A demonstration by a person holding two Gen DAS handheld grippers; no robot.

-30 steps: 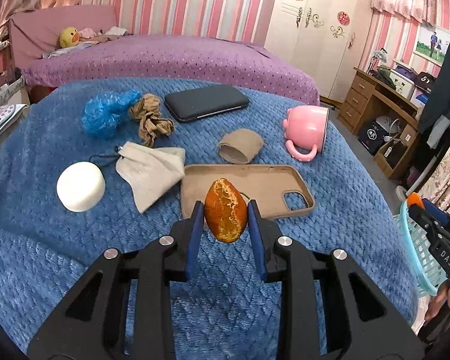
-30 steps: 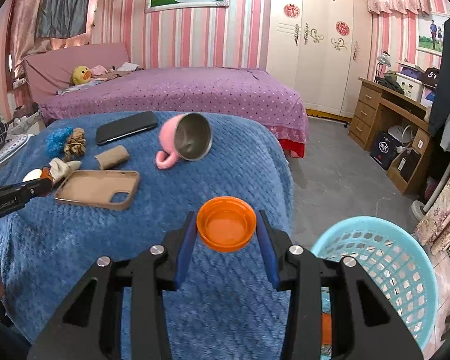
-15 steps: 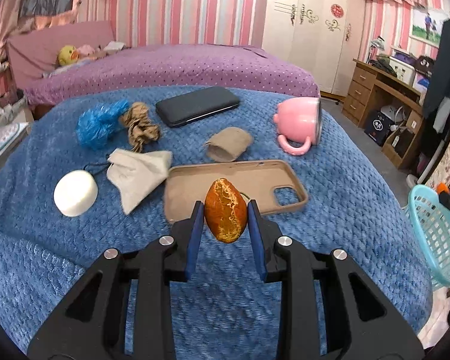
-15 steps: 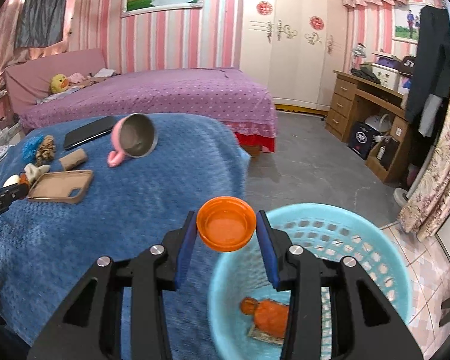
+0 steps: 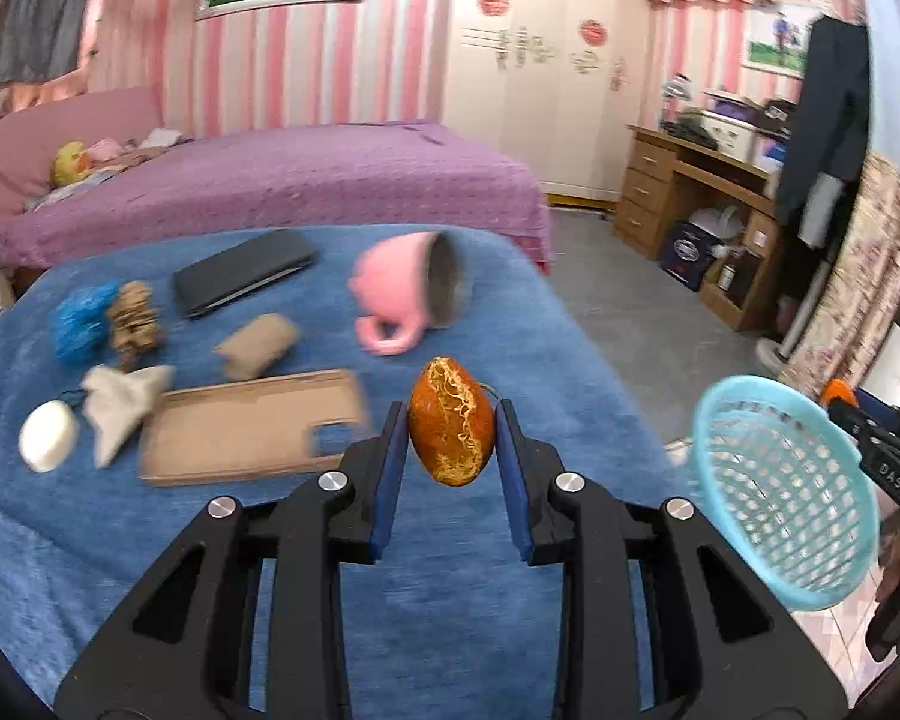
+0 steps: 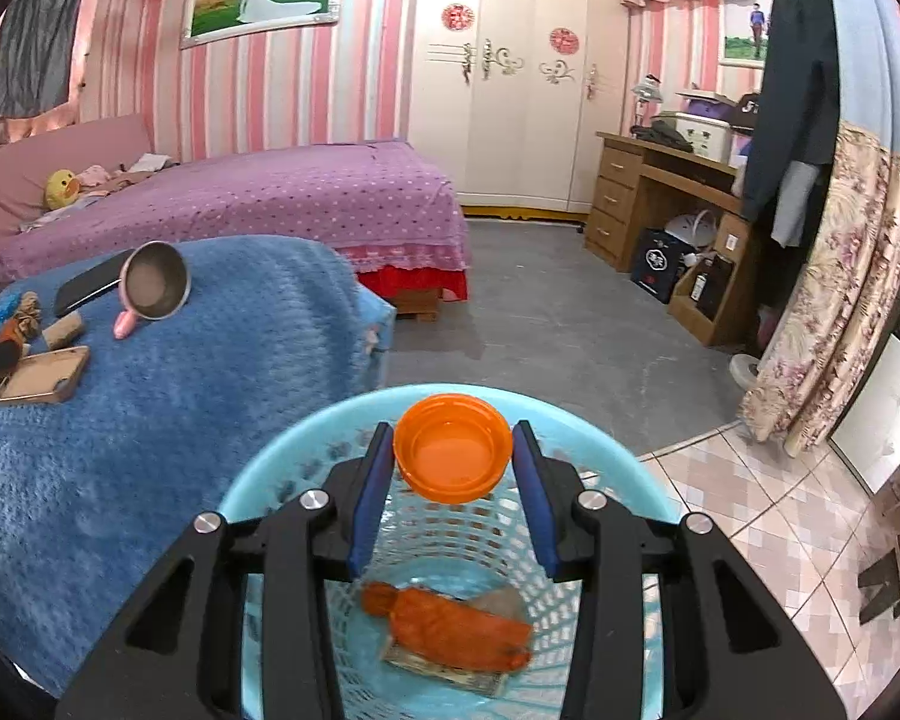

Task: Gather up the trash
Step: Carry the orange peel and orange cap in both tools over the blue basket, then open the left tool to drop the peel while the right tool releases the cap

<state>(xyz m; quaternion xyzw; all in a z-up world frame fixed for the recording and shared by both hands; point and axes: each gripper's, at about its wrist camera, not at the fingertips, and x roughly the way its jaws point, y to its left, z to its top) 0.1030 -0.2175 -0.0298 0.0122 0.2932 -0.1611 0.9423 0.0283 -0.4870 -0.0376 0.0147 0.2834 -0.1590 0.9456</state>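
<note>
My left gripper (image 5: 450, 441) is shut on an orange-brown peel piece (image 5: 451, 431), held above the blue-covered table (image 5: 462, 630). The light-blue basket (image 5: 780, 498) stands off the table's right edge, with the right gripper's tip (image 5: 870, 429) behind it. In the right wrist view, my right gripper (image 6: 453, 459) is shut on an orange bottle cap (image 6: 452, 455), directly over the basket (image 6: 282, 474). An orange wrapper (image 6: 450, 627) and paper scraps lie in the basket's bottom. A blue bag (image 5: 78, 315), brown crumpled paper (image 5: 133, 321) and a beige tissue (image 5: 120, 405) rest at the table's left.
On the table lie a tan phone case (image 5: 252, 426), a tipped pink mug (image 5: 411, 294), a black phone (image 5: 243, 279), a brown roll (image 5: 258, 343) and a white round object (image 5: 47, 445). A purple bed (image 6: 240, 198) stands behind, a wooden desk (image 6: 660, 192) to the right.
Both grippers swung right with their loads. The right gripper went from over the table edge to above the basket. The left gripper's view shifted toward the basket, which now looms larger.
</note>
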